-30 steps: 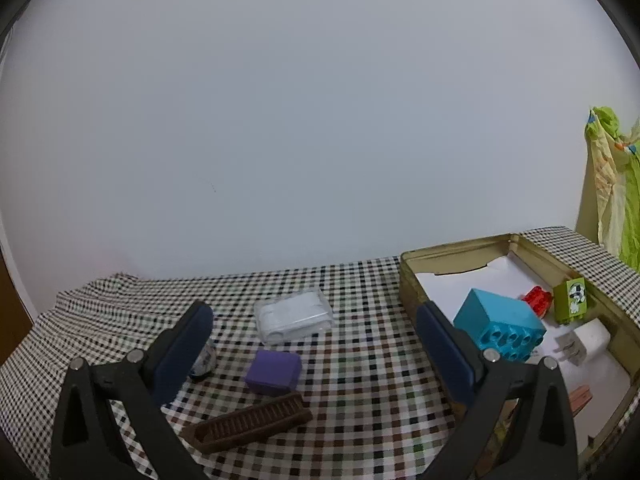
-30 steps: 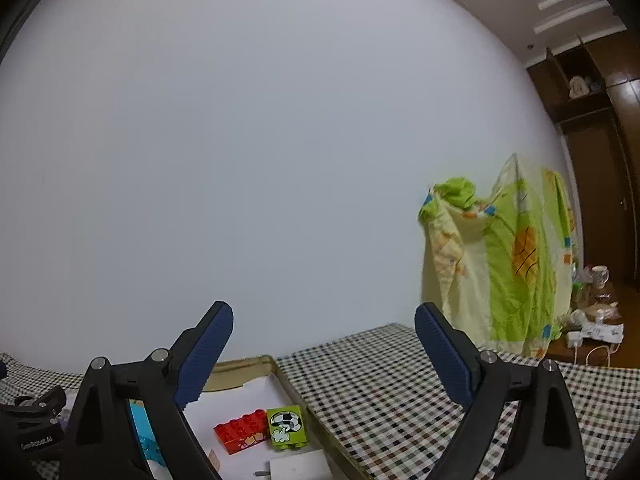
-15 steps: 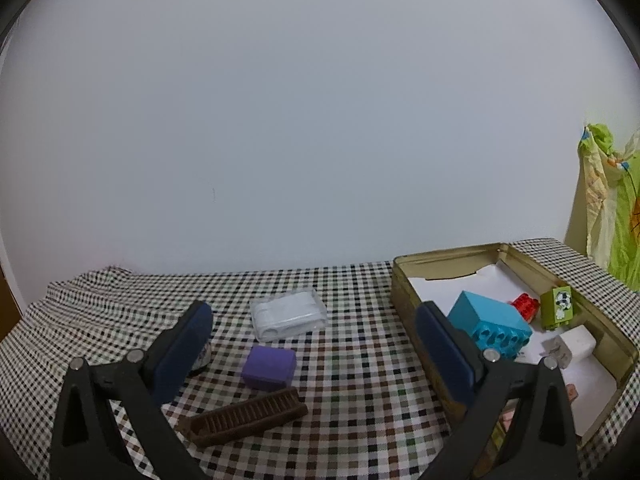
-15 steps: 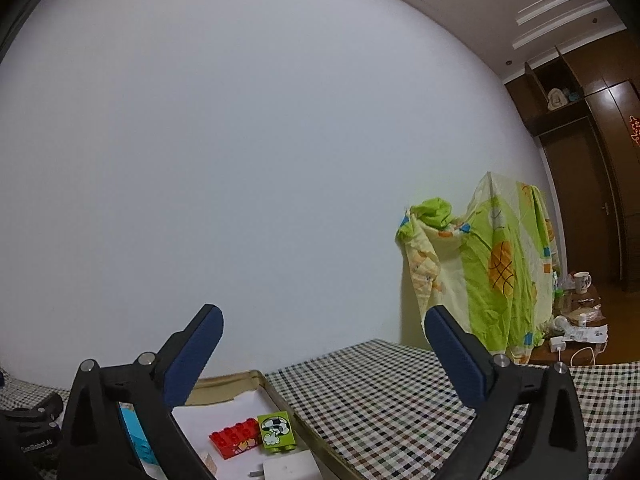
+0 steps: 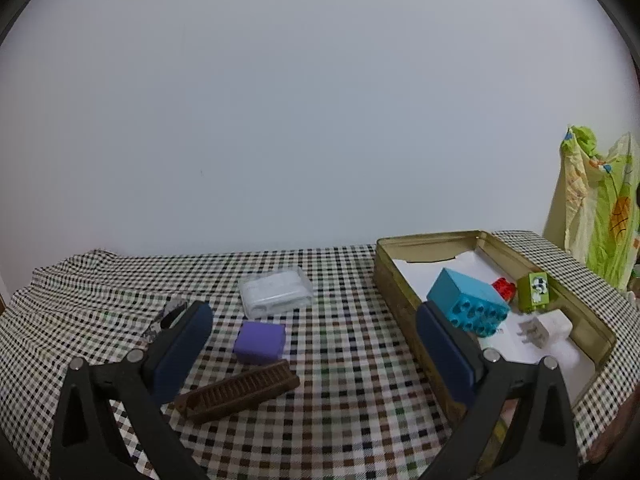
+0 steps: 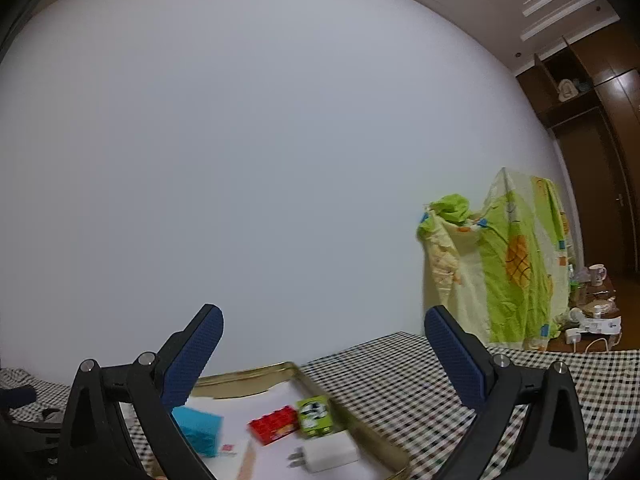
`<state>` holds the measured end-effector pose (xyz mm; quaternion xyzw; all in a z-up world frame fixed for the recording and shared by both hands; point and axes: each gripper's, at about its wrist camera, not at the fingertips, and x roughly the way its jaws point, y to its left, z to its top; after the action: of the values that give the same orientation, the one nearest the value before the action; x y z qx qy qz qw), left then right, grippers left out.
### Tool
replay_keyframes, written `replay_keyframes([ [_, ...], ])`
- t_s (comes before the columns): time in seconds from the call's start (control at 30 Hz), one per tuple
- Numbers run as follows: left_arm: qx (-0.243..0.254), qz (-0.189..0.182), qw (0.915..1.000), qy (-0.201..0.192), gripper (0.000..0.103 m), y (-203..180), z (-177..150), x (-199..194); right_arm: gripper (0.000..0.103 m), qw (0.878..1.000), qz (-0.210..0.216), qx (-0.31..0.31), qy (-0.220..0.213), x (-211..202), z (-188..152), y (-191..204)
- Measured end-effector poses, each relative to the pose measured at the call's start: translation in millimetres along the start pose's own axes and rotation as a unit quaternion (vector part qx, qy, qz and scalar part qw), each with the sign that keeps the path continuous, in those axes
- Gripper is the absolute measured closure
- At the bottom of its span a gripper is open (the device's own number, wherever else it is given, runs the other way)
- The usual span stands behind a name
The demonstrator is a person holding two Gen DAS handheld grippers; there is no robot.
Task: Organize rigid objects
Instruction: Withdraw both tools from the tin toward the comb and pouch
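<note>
plain white wall, brown wardrobe at right.

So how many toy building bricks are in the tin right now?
3. Blue brick nearest the tin's left wall, red brick behind it, green brick by the right wall. More may hide behind the gripper.

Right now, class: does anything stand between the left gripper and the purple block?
Yes. The brown comb lies across the cloth in front of the purple block, between it and the open left gripper. The comb is low and flat, so reaching over it looks possible.
</note>
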<state>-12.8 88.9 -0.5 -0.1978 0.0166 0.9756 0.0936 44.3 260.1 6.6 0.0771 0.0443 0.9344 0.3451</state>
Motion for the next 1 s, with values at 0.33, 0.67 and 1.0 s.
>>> replay_keyframes([
  [0.33,0.016,0.035,0.9992,0.013,0.0,62.6,2.2,6.0,0.001,0.996,0.057,0.014,0.068,-0.1,-13.1,50.6],
  [0.67,-0.021,0.112,0.9933,0.022,0.0,150.6,4.0,14.9,0.001,0.985,0.115,0.008,0.131,-2.9,-27.4,104.6],
  [1.0,-0.041,0.143,0.9879,0.043,0.0,193.8,5.0,28.6,0.001,0.959,0.161,-0.059,0.225,1.2,-50.1,177.4],
])
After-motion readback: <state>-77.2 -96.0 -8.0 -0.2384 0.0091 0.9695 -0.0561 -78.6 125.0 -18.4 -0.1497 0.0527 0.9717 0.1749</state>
